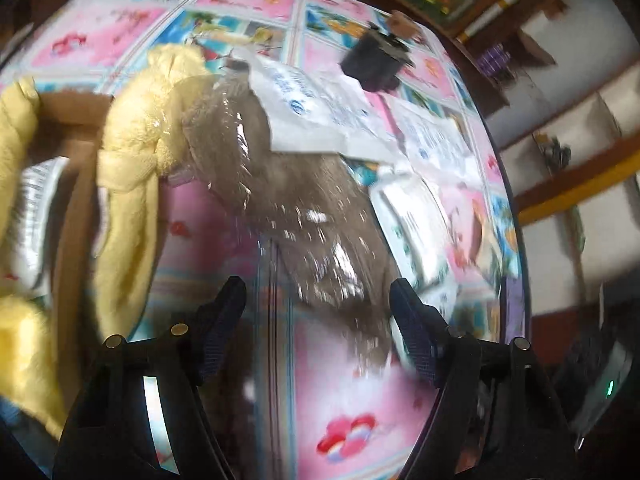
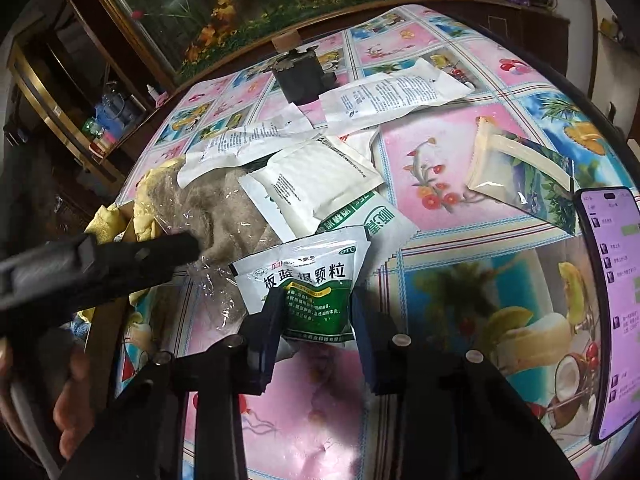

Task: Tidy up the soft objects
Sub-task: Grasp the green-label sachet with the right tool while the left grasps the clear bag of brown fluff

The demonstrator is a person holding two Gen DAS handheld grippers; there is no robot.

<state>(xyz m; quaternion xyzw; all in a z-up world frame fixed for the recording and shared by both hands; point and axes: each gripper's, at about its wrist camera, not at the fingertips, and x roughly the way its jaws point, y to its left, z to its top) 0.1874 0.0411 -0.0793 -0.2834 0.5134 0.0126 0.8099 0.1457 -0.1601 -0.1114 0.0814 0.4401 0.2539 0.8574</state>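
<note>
The brown fleecy bundle in clear plastic (image 1: 280, 200) lies on the cartoon-print tablecloth (image 1: 344, 400), running down between my left gripper's (image 1: 316, 300) widely spread fingers, which do not press it; this gripper is open. A yellow plush cloth (image 1: 132, 148) hangs at its left. In the right wrist view the left gripper's finger (image 2: 172, 246) hovers over the same brown bundle (image 2: 224, 216). My right gripper (image 2: 318, 312) is shut on the lower end of a green and white granule pouch (image 2: 308, 280), a pad against each side edge.
Several white pouches (image 2: 316, 184) and printed leaflets (image 2: 392, 92) overlap mid-table. A clear packet with leaf print (image 2: 520, 172) lies right, a lit phone (image 2: 608, 312) at the right edge, a black box (image 2: 300, 76) at the back. A hand (image 2: 68, 380) is lower left.
</note>
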